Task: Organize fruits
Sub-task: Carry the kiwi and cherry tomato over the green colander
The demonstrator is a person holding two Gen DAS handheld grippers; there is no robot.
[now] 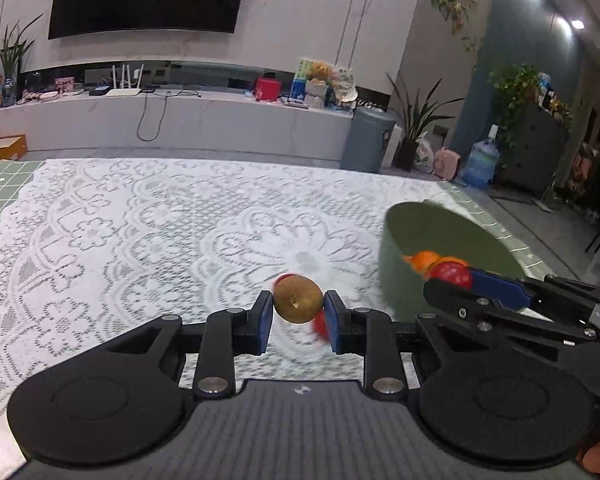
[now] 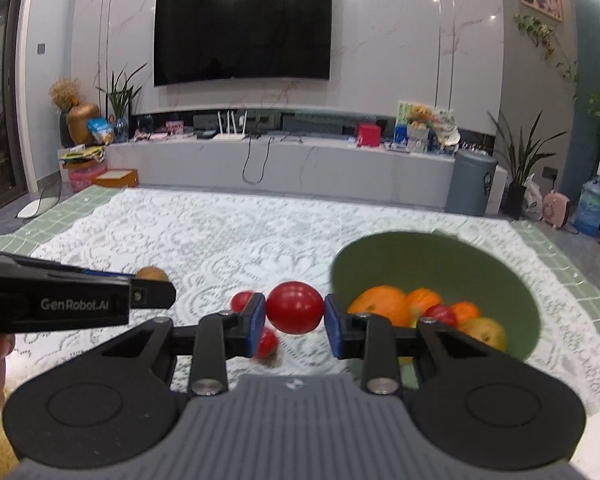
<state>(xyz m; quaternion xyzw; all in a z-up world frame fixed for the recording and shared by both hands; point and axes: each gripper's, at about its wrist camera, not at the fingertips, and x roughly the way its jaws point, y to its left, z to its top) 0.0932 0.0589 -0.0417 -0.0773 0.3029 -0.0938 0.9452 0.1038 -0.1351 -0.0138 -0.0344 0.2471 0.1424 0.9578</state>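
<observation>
In the left wrist view my left gripper point(image 1: 299, 309) is shut on a round brown fruit point(image 1: 298, 298), held above the lace cloth. Two small red fruits point(image 1: 321, 326) lie on the cloth behind it, partly hidden. To the right my right gripper point(image 1: 454, 282) holds a red fruit point(image 1: 454, 274) beside the green bowl point(image 1: 396, 280). In the right wrist view my right gripper point(image 2: 295, 314) is shut on that red fruit point(image 2: 295, 306), left of the green bowl point(image 2: 440, 264), which holds oranges point(image 2: 378, 304) and other fruit. The left gripper point(image 2: 156, 286) reaches in from the left with the brown fruit point(image 2: 152, 273).
A white lace cloth point(image 2: 220, 240) covers a green checked mat point(image 2: 72, 212) on the table. Two loose red fruits point(image 2: 242, 301) lie below the right gripper. Beyond the table's far edge stand a TV console, a grey bin point(image 2: 472, 184), plants and a water jug.
</observation>
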